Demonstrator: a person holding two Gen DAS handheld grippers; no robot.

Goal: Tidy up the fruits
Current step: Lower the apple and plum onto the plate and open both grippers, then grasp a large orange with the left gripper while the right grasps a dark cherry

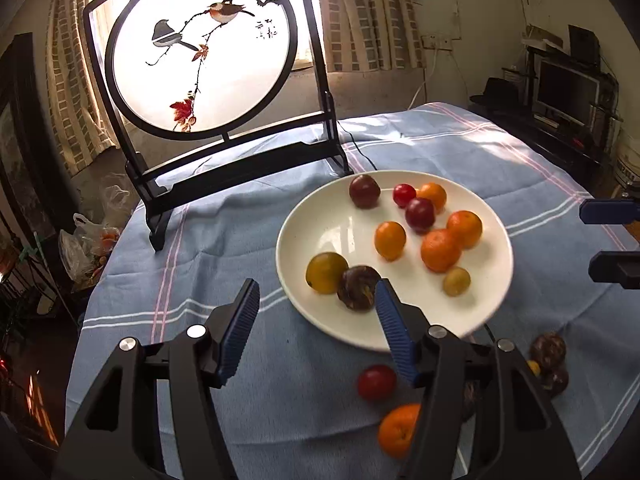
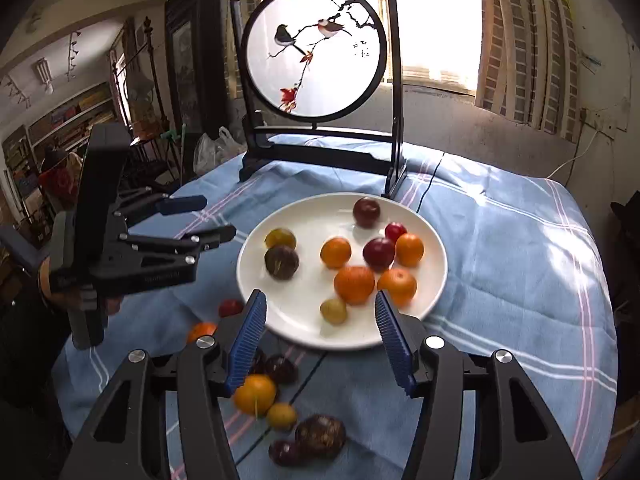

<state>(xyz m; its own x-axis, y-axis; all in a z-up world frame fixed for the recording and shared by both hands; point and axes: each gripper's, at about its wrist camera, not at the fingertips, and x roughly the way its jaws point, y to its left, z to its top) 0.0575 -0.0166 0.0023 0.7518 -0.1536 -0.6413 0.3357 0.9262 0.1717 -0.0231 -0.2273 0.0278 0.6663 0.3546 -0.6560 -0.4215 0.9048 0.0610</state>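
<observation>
A white plate (image 1: 320,312) is seen on a table covered with a blue striped cloth (image 1: 240,360). Many small fruits are held in the plate: four oranges, such as one big orange (image 1: 440,250), three dark red plums, such as one plum (image 1: 420,214), a yellow-green citrus (image 1: 326,272), a small yellow fruit (image 1: 456,281) and a brown wrinkled passion fruit (image 1: 358,288).

More fruits are left on the cloth, just beside the near edge of the plate. A red plum (image 1: 376,382), an orange (image 1: 398,430) and brown passion fruits (image 1: 548,350) are seen there.

The left gripper (image 1: 316,300) is held over the near left edge of the plate. Its blue jaws are spread wide apart, and nothing is held between them. The right gripper (image 2: 320,308) is held over the near edge of the plate. Its jaws are wide apart too, with nothing held.

A round bird picture (image 1: 200,52) in a black stand is set behind the plate.
</observation>
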